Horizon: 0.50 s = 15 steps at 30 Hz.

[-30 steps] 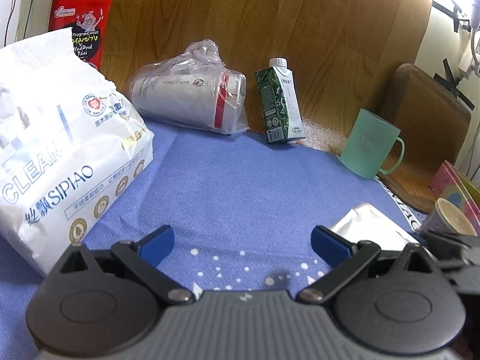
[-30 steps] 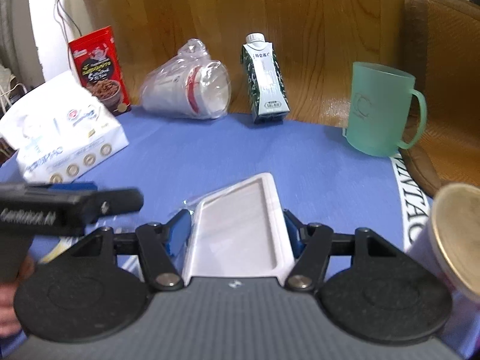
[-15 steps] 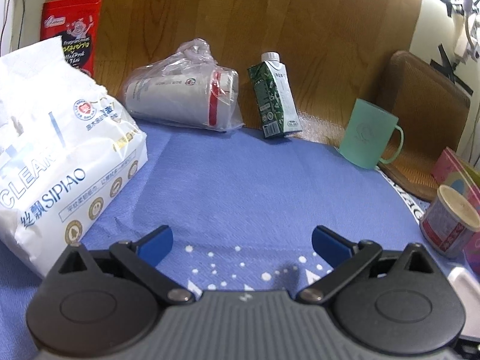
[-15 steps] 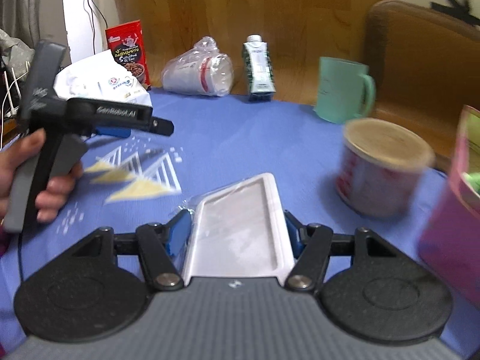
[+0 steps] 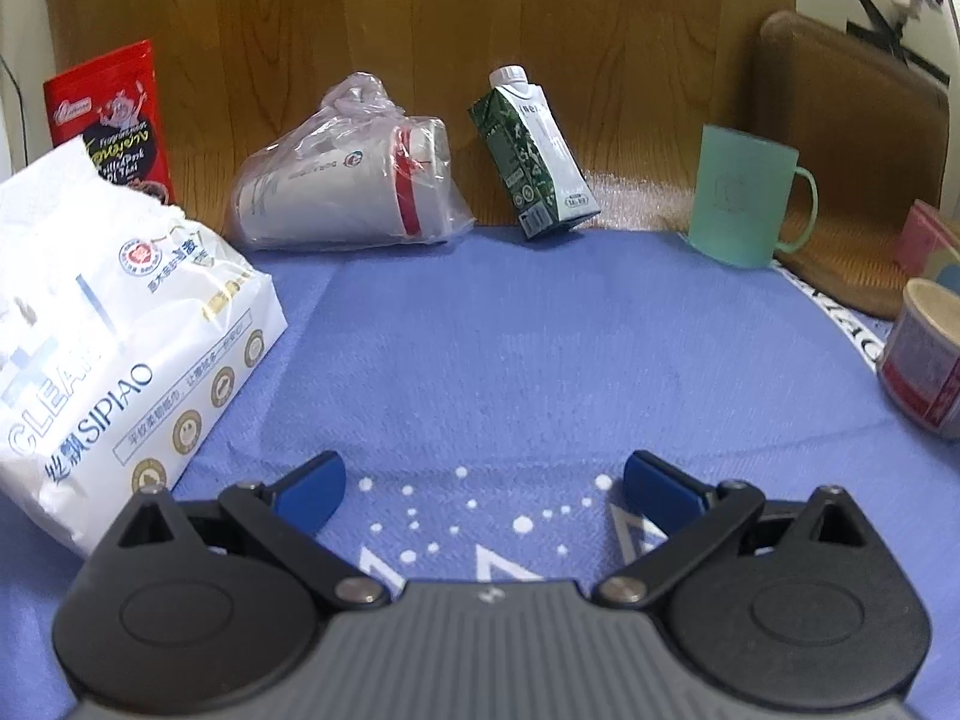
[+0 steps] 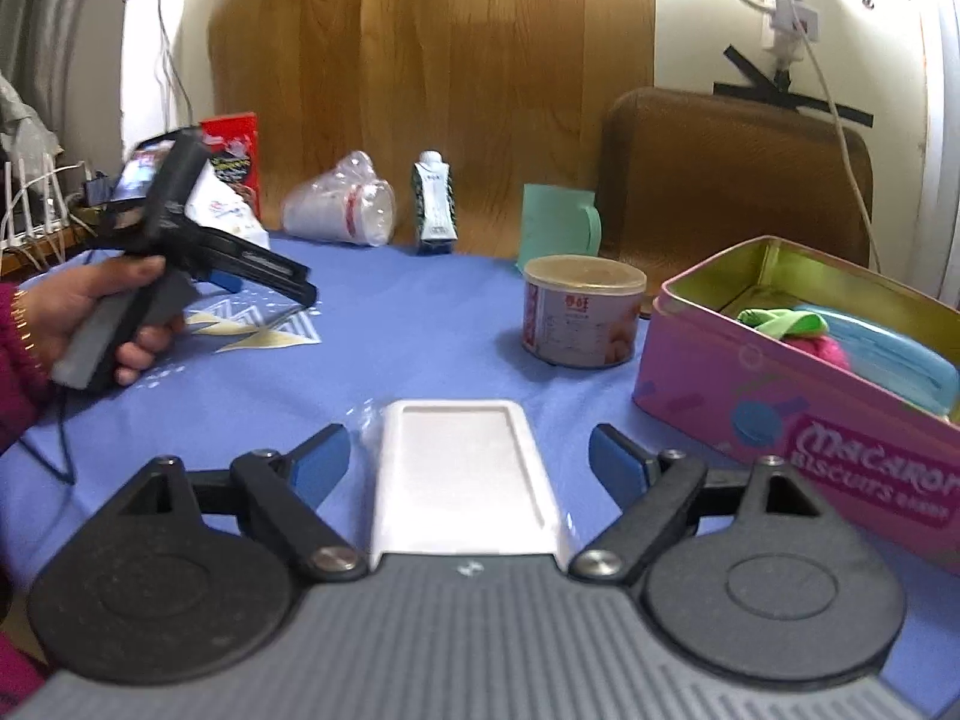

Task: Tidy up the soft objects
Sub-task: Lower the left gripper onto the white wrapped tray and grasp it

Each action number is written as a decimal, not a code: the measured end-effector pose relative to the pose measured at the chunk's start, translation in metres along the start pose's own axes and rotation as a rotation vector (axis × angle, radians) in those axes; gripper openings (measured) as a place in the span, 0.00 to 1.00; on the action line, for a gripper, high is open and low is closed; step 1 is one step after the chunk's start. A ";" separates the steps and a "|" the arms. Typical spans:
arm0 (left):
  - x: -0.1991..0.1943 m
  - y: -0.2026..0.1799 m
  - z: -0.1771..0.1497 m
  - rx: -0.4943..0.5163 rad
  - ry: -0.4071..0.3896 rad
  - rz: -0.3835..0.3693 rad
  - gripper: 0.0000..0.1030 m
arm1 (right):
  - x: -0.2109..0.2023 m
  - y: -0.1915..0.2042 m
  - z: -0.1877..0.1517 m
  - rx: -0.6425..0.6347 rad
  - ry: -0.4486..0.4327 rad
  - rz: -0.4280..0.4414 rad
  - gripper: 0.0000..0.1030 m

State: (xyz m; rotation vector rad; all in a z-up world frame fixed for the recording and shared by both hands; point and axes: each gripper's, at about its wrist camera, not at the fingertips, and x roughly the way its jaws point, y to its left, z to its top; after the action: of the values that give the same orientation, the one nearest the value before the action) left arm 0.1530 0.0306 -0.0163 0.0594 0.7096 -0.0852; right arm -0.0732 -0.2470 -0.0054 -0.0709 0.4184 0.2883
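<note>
The right gripper (image 6: 469,461) has its jaws spread wide, its blue pads clear of the white pack (image 6: 465,474) lying between them on the blue cloth (image 6: 420,312); it grips nothing. Just right of the pack stands the pink tin (image 6: 798,414), open, with green, pink and blue soft things (image 6: 804,327) inside; a can (image 6: 579,318) sits beyond the pack, left of the tin. The left gripper (image 5: 485,483), held in a hand (image 6: 90,312) at far left, is also wide open and empty over the cloth; a tissue pack (image 5: 114,348) lies to its left; bagged cups (image 5: 354,180), a carton (image 5: 534,156) and a mug (image 5: 744,198) line the far edge.
</note>
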 end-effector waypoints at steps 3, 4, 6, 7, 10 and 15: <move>0.000 0.000 0.000 -0.001 0.002 0.002 1.00 | -0.008 0.000 -0.011 0.002 0.005 0.002 0.86; 0.000 0.000 0.000 -0.001 0.003 0.005 1.00 | -0.008 0.000 -0.015 0.007 0.010 -0.001 0.86; -0.002 -0.001 -0.002 -0.009 0.006 0.009 1.00 | -0.009 -0.001 -0.022 0.025 0.028 -0.008 0.86; -0.004 -0.002 -0.003 -0.013 0.009 0.005 0.99 | -0.008 -0.003 -0.025 0.038 0.039 -0.013 0.86; -0.016 -0.010 -0.008 -0.031 0.006 -0.084 0.98 | -0.010 -0.007 -0.031 0.063 0.056 -0.006 0.86; -0.047 -0.050 -0.015 -0.022 0.016 -0.434 0.87 | -0.006 -0.006 -0.033 0.063 0.061 0.000 0.86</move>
State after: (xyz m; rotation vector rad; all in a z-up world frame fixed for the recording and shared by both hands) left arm 0.1027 -0.0155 0.0018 -0.1166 0.7306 -0.4929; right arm -0.0895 -0.2588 -0.0335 -0.0183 0.4882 0.2730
